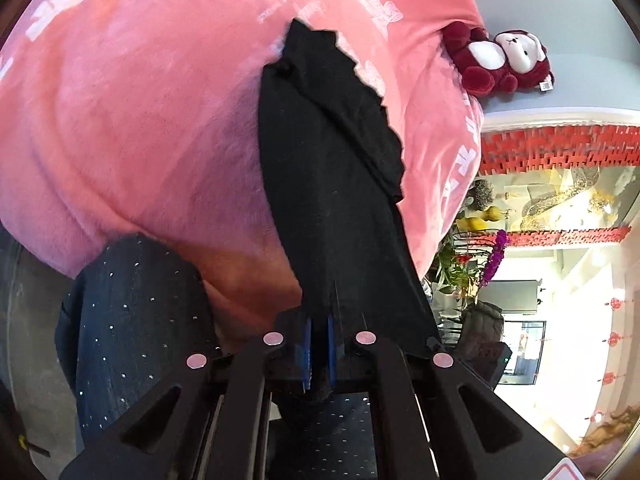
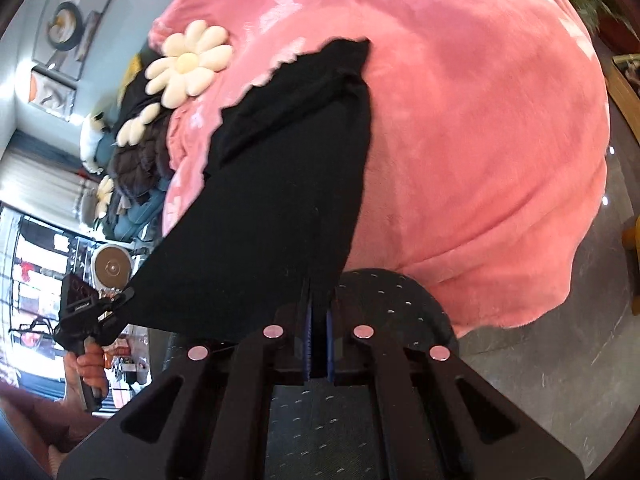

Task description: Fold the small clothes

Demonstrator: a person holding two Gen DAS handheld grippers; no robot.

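Both tongs — left (image 1: 319, 342) and right (image 2: 319, 344) — grip a black, scallop-edged garment (image 1: 332, 184), probably knit, stretched taut over the plush pink blanket (image 1: 140, 120).

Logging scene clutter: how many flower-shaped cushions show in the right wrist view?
3: a whole daisy cushion on the pink blanket, a second partly hidden below it, a third lower left. More may be hidden.

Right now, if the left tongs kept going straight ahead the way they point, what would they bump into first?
Probably just more of the black garment that the left tongs are shut on, since it stretches straight ahead. Beyond it lies the pink blanket, though how far is hard to judge.
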